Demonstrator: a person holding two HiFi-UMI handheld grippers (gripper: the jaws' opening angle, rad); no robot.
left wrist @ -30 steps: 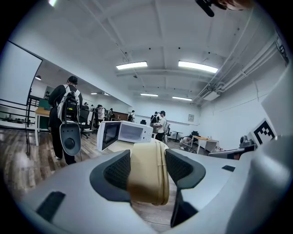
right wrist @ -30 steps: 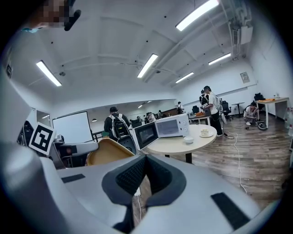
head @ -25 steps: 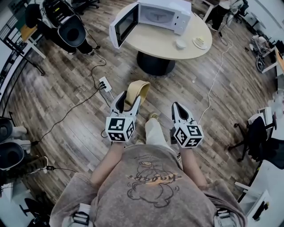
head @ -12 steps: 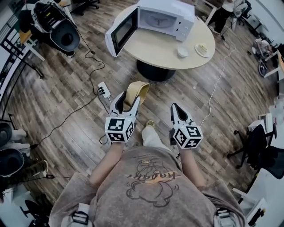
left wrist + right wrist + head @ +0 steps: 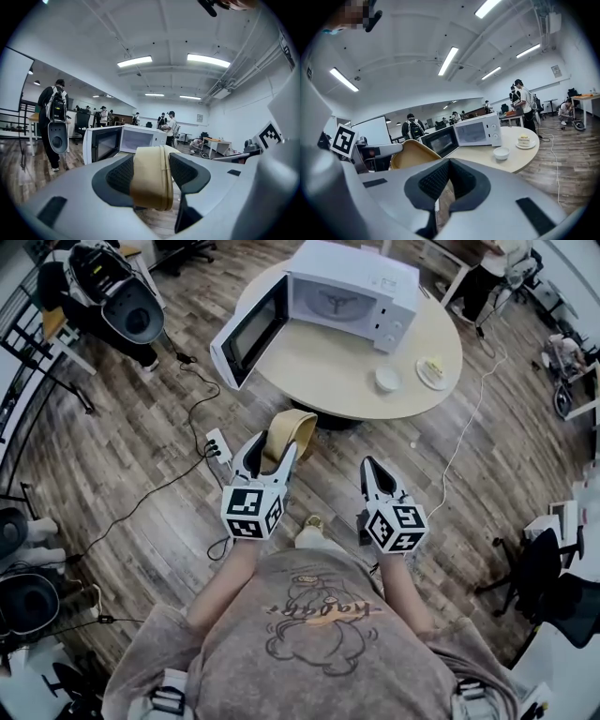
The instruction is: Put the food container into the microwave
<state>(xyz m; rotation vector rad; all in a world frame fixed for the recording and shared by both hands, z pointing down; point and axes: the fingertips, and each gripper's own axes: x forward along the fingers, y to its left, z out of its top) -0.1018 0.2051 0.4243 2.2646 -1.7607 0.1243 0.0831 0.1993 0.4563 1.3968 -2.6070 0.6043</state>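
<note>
Left tool clamps the tan food container, right tool is closed and empty, microwave open.

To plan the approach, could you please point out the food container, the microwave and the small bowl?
food container (image 5: pixel 289 427), head view, tan body.
microwave (image 5: pixel 364 264), head view, white top panel.
small bowl (image 5: pixel 386 379), head view, its middle.

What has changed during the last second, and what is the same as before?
The person has walked closer to the round table: in the head view it and the open microwave have moved down the frame and look nearer. Nothing was taken or let go. The left hand-held gripper stays shut on the tan food container, and the right hand-held gripper stays shut and empty.
</note>
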